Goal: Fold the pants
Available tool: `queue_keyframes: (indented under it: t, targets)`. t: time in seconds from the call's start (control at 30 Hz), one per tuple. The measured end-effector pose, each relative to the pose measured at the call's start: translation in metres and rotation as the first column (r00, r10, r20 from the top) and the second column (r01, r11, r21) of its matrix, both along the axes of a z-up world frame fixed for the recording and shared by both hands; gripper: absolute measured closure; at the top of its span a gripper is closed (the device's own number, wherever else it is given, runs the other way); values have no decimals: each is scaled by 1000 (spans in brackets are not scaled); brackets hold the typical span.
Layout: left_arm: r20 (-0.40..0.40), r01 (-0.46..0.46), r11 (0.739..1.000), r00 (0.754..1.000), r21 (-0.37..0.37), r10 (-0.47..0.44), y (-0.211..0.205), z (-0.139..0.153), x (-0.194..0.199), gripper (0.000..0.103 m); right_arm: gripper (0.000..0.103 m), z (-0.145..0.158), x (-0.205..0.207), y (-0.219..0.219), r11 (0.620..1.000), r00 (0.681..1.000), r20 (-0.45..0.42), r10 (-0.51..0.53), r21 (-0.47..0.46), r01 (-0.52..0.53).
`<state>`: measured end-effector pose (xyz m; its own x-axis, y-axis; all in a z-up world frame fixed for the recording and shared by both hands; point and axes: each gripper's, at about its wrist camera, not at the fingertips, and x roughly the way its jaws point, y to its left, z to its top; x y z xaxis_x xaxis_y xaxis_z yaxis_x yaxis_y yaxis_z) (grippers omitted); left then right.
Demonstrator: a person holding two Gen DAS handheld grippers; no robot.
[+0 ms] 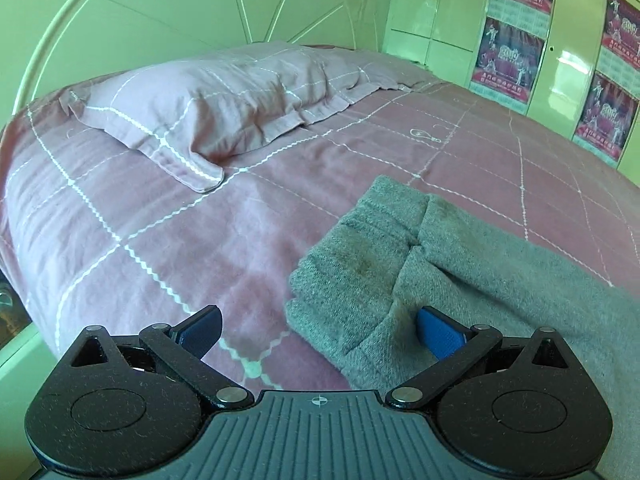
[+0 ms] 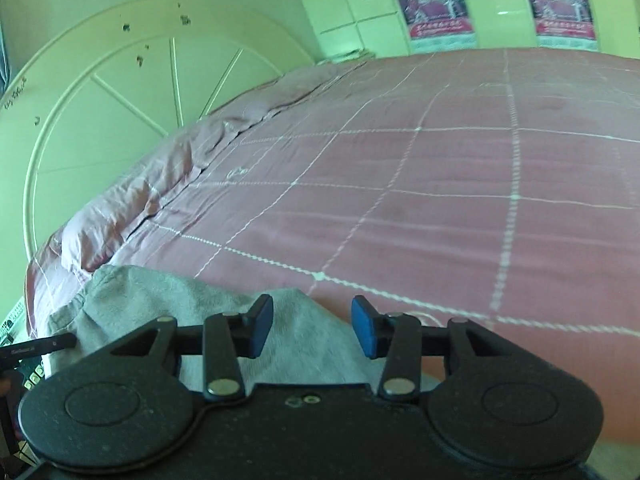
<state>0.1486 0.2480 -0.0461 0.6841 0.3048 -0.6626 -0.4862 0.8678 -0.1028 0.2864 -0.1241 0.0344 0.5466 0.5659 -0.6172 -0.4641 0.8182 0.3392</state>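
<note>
Both tongs wide open, empty: left tongs (image 1: 320, 330) over grey pants (image 1: 400, 248) lower right, right tongs (image 2: 312, 328) at hem. Next: grip, fold.

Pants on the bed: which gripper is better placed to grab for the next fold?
Probably left. The left gripper is open with the folded end of the pants between its fingers. The right gripper is open too, over flat cloth near an edge.
</note>
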Motion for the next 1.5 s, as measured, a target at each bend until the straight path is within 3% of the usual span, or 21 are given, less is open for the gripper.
queue_keyframes:
  t: [0.13, 0.2, 0.27, 0.3, 0.4, 0.53, 0.57, 0.63, 0.73, 0.8, 0.83, 0.9, 1.0, 1.07, 1.17, 1.27, 1.4, 1.5]
  targets:
    - [31, 19, 999, 999, -50, -18, 4, -7, 5, 2, 66, -21, 24, 16, 996, 995, -71, 69, -42, -72]
    - [54, 38, 996, 998, -82, -34, 6, -10, 1, 12, 71, -26, 30, 20, 992, 984, -130, 125, -16, -128]
    - [82, 59, 993, 995, -106, -51, 7, -10, -4, 25, 82, -19, 26, 19, 984, 976, -129, 176, 12, -176]
    - [93, 69, 991, 994, -112, -59, 6, -10, -5, 29, 82, -17, 24, 16, 979, 970, -136, 203, 34, -201]
    - [108, 61, 992, 993, -108, -49, 3, -9, -7, 31, 83, -13, 22, 17, 963, 948, -168, 270, 67, -263]
    - [124, 49, 991, 992, -121, -34, 5, -10, -9, 31, 80, -27, 37, 26, 970, 946, -220, 238, 107, -219]
    - [127, 49, 992, 991, -118, -34, 5, -10, -9, 31, 88, -30, 40, 28, 971, 946, -232, 228, 128, -203]
    - [126, 54, 991, 991, -123, -38, 7, -11, -9, 31, 102, -28, 35, 34, 974, 957, -188, 219, 101, -203]
    - [154, 69, 991, 987, -118, -50, 9, -5, -15, 47, 103, -11, 23, 27, 982, 982, -88, 168, 104, -158]
    - [165, 82, 993, 984, -80, -68, 7, -1, -17, 50, 103, -2, 21, 18, 985, 991, -39, 132, 121, -126]
    - [151, 84, 994, 986, -75, -72, 7, -4, -17, 50, 103, -7, 22, 21, 989, 991, -35, 128, 78, -125]
    - [137, 79, 990, 989, -115, -63, 13, -14, -16, 46, 103, -31, 29, 32, 994, 988, -109, 110, -9, -112]
    - [139, 80, 985, 989, -151, -59, 20, -15, -16, 42, 101, -41, 33, 36, 997, 989, -132, 72, -5, -73]
    - [126, 84, 988, 990, -127, -68, 18, -9, -16, 36, 88, -28, 29, 30, 1000, 994, -104, 29, 1, -29]
    - [138, 53, 997, 989, -51, -45, 11, 12, -30, 24, 88, 3, 13, 3, 998, 999, -8, -51, 40, 52]
    - [165, 64, 996, 984, 57, -72, -10, 33, -39, 8, 88, 19, -11, -18, 996, 999, 20, -49, 69, 47]
    - [206, 190, 972, 955, 136, -216, -52, 42, -28, 0, 88, 12, -36, -6, 1000, 1000, -2, -8, 27, 8]
    - [107, 268, 957, 954, 112, -279, -71, 24, -3, 0, 92, -13, -36, 10, 1000, 996, -89, -18, -13, 17]
